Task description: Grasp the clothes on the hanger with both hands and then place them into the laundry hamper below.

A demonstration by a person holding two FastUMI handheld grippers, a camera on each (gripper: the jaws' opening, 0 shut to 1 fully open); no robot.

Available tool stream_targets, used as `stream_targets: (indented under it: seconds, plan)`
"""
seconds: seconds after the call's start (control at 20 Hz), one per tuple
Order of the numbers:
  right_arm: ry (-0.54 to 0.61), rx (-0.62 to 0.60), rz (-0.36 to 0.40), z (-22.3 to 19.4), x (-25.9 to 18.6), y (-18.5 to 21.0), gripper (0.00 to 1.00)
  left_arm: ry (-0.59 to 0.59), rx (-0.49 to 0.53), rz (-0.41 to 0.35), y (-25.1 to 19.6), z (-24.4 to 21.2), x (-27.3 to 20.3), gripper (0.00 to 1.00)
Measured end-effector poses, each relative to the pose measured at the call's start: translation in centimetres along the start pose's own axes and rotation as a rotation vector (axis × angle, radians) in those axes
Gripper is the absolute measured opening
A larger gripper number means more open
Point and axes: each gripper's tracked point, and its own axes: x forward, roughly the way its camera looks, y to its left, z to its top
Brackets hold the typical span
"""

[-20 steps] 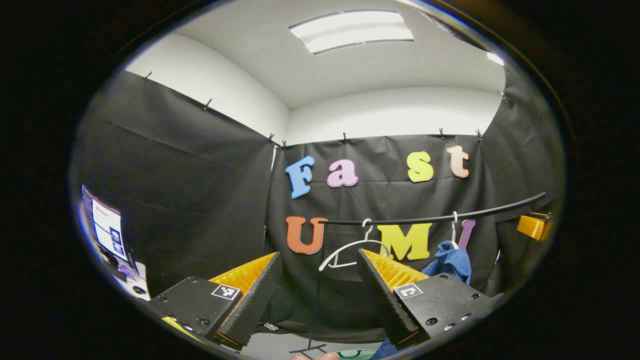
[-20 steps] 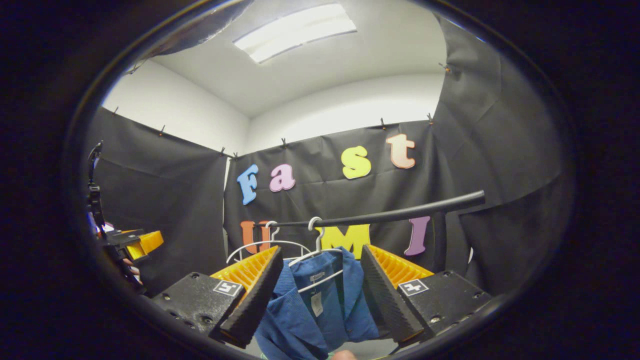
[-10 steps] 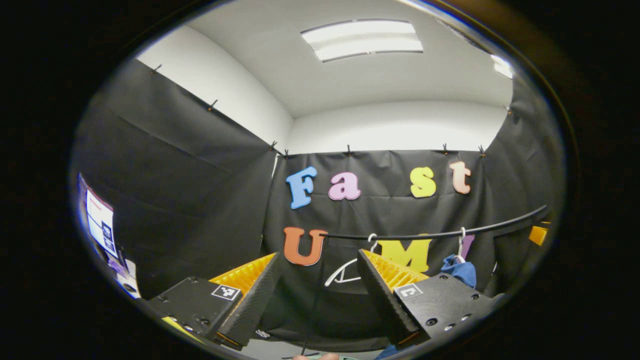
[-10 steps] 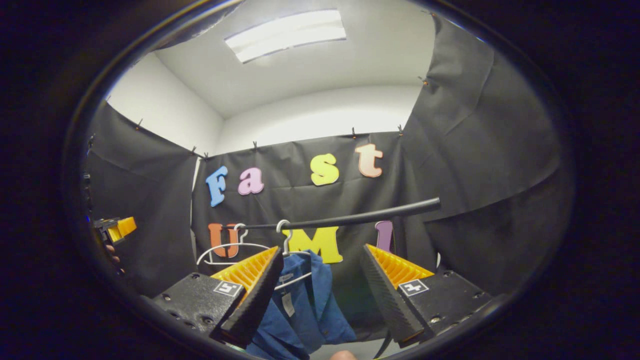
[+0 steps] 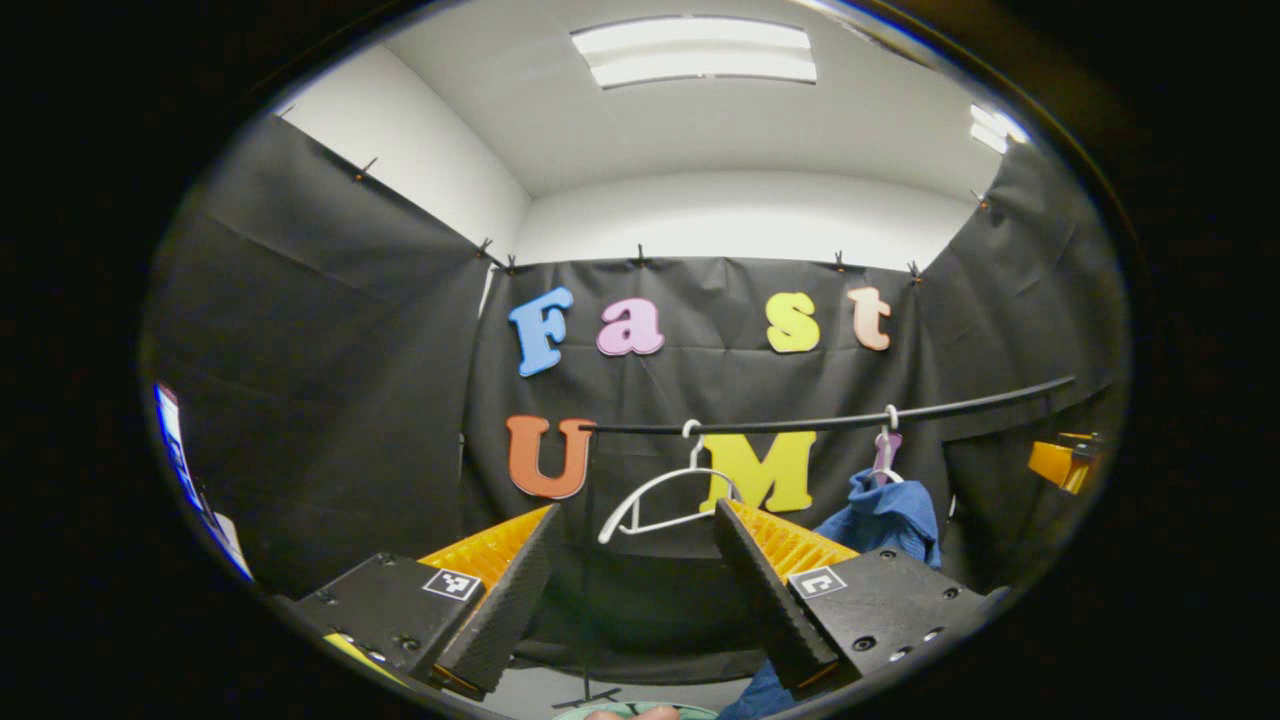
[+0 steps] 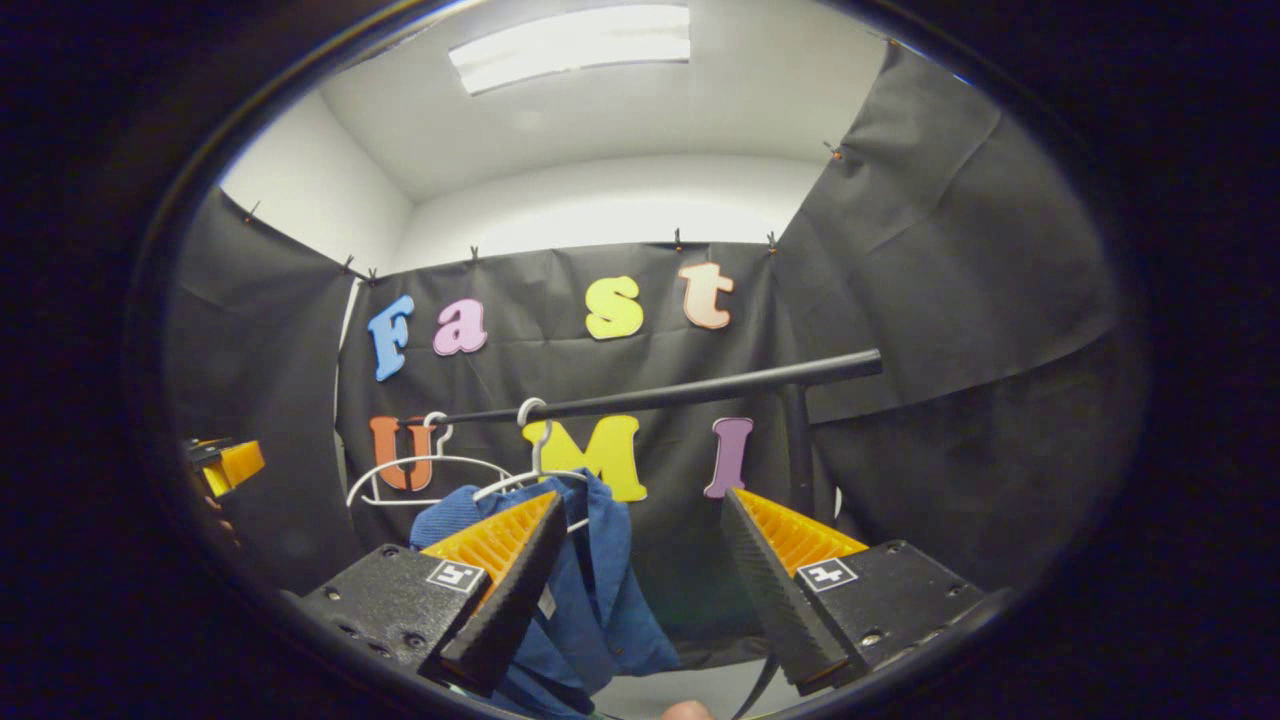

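Ahead of the left claw [image 5: 635, 590], spread wide and empty, the blue shirt [image 5: 885, 515] has slid back toward centre since a moment ago, hanging from the rail [image 5: 830, 422] beside a bare white hanger [image 5: 665, 490].

From the right gripper view, the right claw [image 6: 640, 590], equally wide, has drifted right; the shirt [image 6: 600, 590] now sits behind its left finger, so re-aiming seems needed. A green rim, possibly the hamper [image 5: 640, 710], peeks below. Black cloth walls and a ceiling light [image 6: 570, 45] enclose the booth.

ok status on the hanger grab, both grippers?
Left gripper open, holding nothing. Right gripper open, short of the blue shirt. Shirt on its hanger on the rail. Empty hanger beside it.
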Motion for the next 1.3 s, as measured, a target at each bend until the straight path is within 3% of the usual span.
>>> stream_targets:
  seconds: [0.2, 0.5, 0.55, 0.65, 0.95, 1.3]
  plan:
    - [0.029, -0.007, 0.001, -1.3, 1.1, -0.6, 0.98, 0.047, -0.021, -0.096, -4.9, -1.3, -0.3, 0.96]
    - [0.062, -0.027, 0.030, -2.5, 2.8, -1.9, 0.99, 0.072, -0.092, -0.243, -13.3, -0.5, -1.4, 1.00]
    - [0.069, -0.025, 0.032, -2.7, 3.1, -2.2, 0.99, 0.080, -0.093, -0.256, -14.4, -0.5, -1.5, 0.92]
    - [0.080, -0.017, 0.038, -2.9, 3.5, -2.9, 0.99, 0.097, -0.083, -0.274, -16.4, -0.9, -1.7, 1.00]
    - [0.072, -0.022, 0.083, -3.2, 4.6, -4.0, 0.99, 0.130, -0.065, -0.324, -21.8, -2.2, -2.6, 1.00]
    - [0.103, -0.031, 0.133, -5.3, 6.2, -2.2, 0.99, 0.186, -0.031, -0.348, -23.9, -5.6, -0.5, 1.00]
